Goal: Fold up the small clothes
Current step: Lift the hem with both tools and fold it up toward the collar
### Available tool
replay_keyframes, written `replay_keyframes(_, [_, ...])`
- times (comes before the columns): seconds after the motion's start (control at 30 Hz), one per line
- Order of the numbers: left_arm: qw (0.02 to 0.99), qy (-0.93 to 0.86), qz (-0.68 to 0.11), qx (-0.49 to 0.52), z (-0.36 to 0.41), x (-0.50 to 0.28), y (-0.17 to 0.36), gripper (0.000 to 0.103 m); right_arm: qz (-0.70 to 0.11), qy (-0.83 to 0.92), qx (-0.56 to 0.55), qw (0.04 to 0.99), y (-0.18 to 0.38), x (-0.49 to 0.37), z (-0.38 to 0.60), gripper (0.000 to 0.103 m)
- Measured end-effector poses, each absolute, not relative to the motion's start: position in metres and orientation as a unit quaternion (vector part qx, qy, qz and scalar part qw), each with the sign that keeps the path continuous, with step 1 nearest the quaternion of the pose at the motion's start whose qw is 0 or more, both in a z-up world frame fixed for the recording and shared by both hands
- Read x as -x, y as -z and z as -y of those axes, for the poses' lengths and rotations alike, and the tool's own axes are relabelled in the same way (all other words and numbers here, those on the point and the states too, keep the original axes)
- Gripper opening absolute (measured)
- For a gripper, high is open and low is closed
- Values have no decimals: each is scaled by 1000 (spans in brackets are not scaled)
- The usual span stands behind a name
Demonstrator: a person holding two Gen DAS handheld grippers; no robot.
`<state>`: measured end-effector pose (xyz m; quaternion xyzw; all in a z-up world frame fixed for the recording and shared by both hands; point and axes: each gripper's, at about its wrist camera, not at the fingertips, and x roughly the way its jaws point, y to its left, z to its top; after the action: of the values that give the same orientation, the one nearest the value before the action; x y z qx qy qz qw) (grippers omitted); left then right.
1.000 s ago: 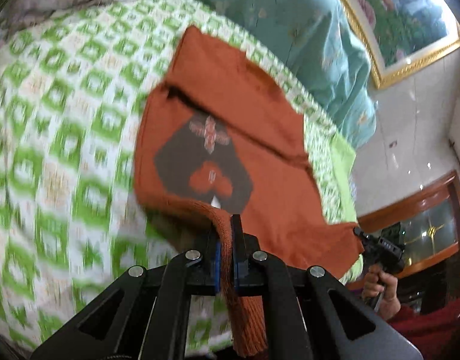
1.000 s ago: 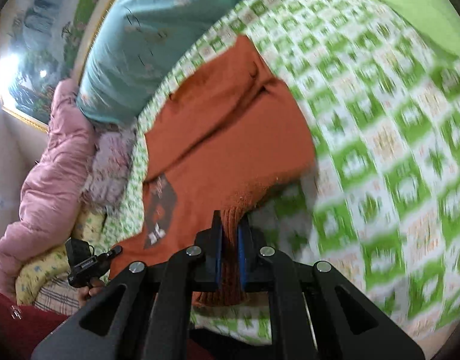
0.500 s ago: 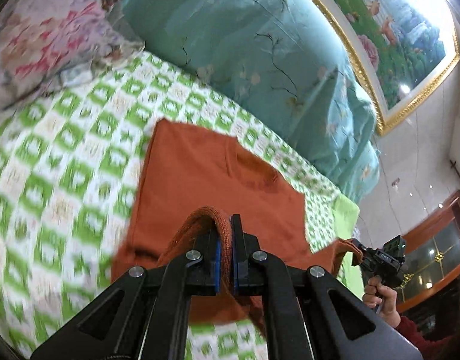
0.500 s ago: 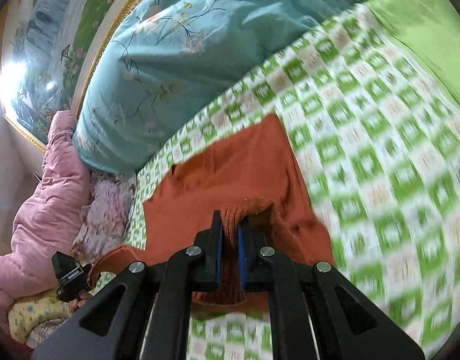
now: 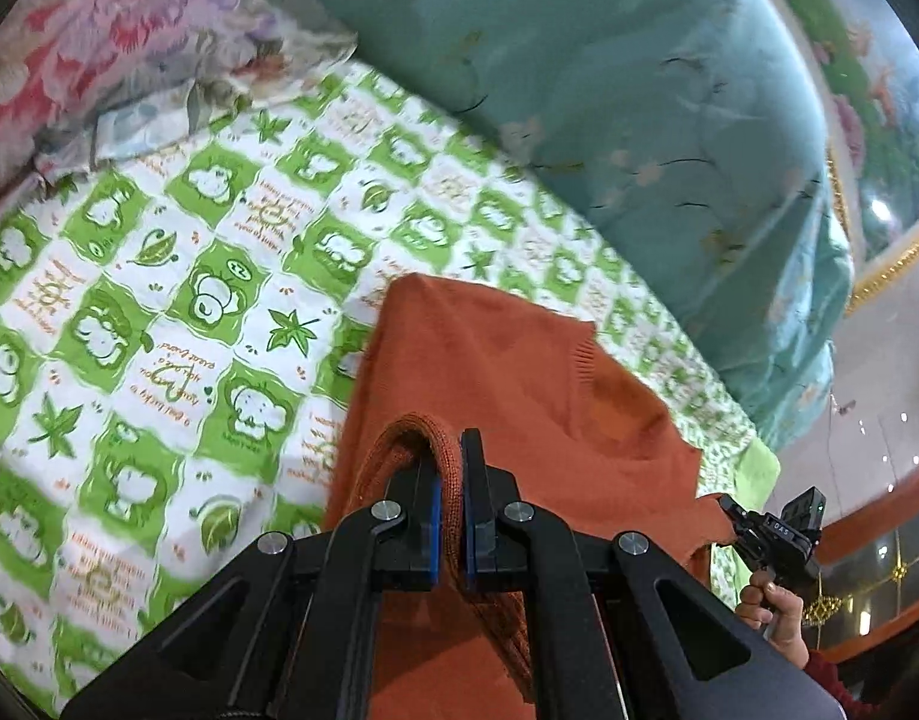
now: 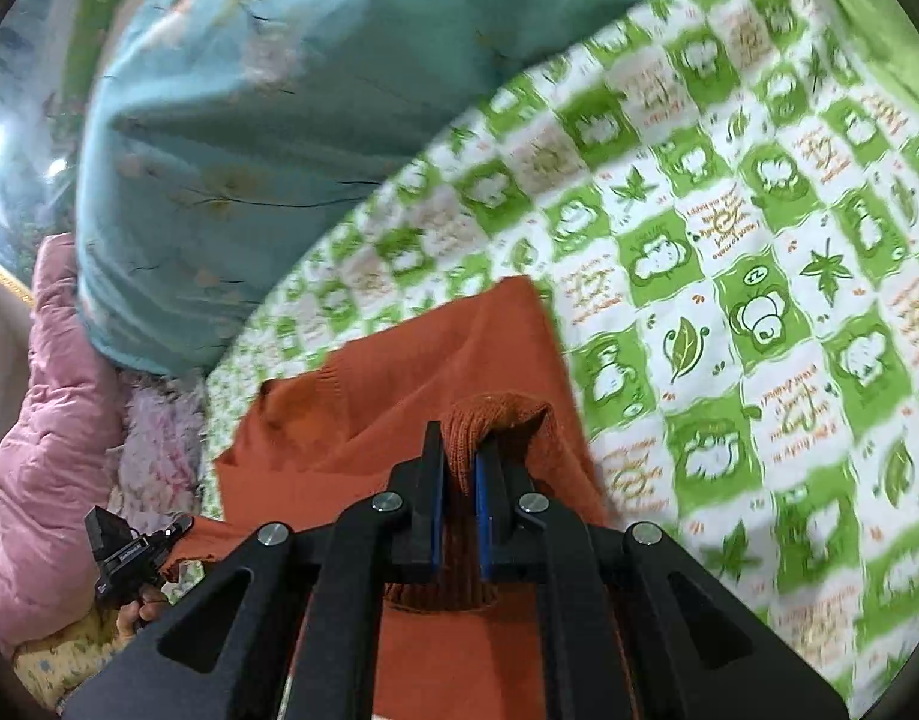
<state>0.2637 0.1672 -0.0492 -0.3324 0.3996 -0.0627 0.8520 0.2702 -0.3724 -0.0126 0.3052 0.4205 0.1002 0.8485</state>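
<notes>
A small rust-orange knit sweater (image 5: 507, 372) lies on the green-and-white checked bedsheet (image 5: 159, 312). My left gripper (image 5: 450, 462) is shut on the sweater's ribbed hem, which bunches over its fingertips. My right gripper (image 6: 459, 456) is shut on the ribbed hem (image 6: 495, 414) at the sweater's (image 6: 399, 372) other corner. Both hold the hem above the sweater's upper part, near the neckline. The right gripper also shows in the left wrist view (image 5: 771, 534), and the left gripper shows in the right wrist view (image 6: 129, 552). The sweater's front print is hidden.
A teal quilt (image 5: 639, 90) is heaped along the far side of the bed. A floral pillow (image 5: 99, 30) lies at far left, a pink padded quilt (image 6: 45, 420) beside it. A gold-framed picture (image 5: 879, 120) hangs on the wall.
Both grippers have carried the hem forward over the sweater toward the neckline, covering the dark front print. The views have dropped closer to the sheet.
</notes>
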Motion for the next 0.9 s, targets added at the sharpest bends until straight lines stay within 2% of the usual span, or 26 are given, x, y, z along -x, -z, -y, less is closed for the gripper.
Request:
replay_keyframes(0.3, [840,37,-433,326,-164,-293,83,5,-452,-78,-307,834,42,-299,376,10])
replay_keyframes(0.33, [840,36,-435,324,-164,-293,84,7,-453,-78,-311,832,43,-301,376,13])
replay_keyframes(0.4, [837,38,-440,324,-163,-293,82,14,-454,-78,-322,827,44,-301,378,15])
replay_keyframes(0.43, [836,41,-441,324,-162,-291,78,21,-455,-78,-328,824,43,-301,378,18])
replay_keyframes(0.47, [837,42,-442,321,-161,-288,74,32,-454,-76,-332,823,40,-300,379,23])
replay_keyframes(0.5, [838,42,-443,315,-158,-283,67,37,-450,-73,-334,825,34,-295,381,26])
replay_keyframes(0.53, [843,41,-442,305,-155,-276,59,41,-443,-64,-330,831,27,-288,384,34])
replay_keyframes(0.57, [847,45,-440,294,-149,-269,52,41,-433,-55,-324,839,19,-280,386,39])
replay_keyframes(0.7, [846,105,-450,268,-111,-239,38,41,-400,-69,-286,868,-9,-247,376,39])
replay_keyframes(0.9, [802,187,-540,175,-15,-240,77,42,-493,-229,-103,833,17,-235,267,39])
